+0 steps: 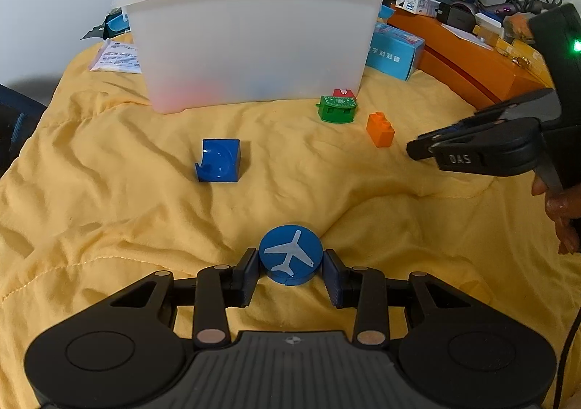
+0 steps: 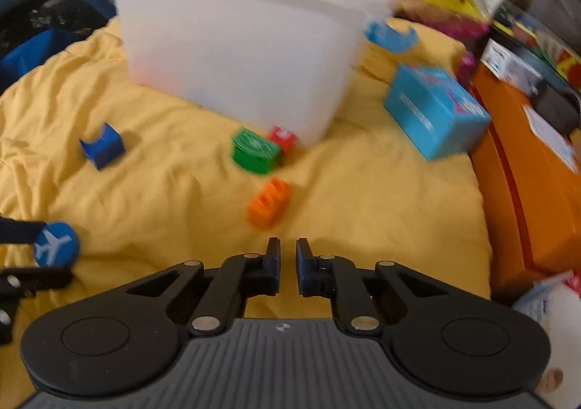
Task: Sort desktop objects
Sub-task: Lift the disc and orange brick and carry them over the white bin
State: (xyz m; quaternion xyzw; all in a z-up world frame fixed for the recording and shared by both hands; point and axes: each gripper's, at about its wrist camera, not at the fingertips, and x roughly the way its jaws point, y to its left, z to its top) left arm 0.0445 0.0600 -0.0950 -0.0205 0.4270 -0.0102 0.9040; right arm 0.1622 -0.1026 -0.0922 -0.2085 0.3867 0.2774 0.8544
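Two grippers worked over the yellow quilt (image 1: 109,213). The left gripper (image 1: 290,272) had its fingers parted around a blue disc (image 1: 290,258) printed with a white aeroplane; whether the pads touched it, I could not tell. The right gripper (image 2: 288,267) hung over the cloth, its jaws a narrow gap apart and holding nothing. Near the white bin (image 1: 250,42) lay a green piece (image 1: 337,108), an orange brick (image 1: 380,129) and a blue block (image 1: 219,160).

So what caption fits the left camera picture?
Left gripper closes around a blue airplane disc on the yellow blanket, white bin ahead.
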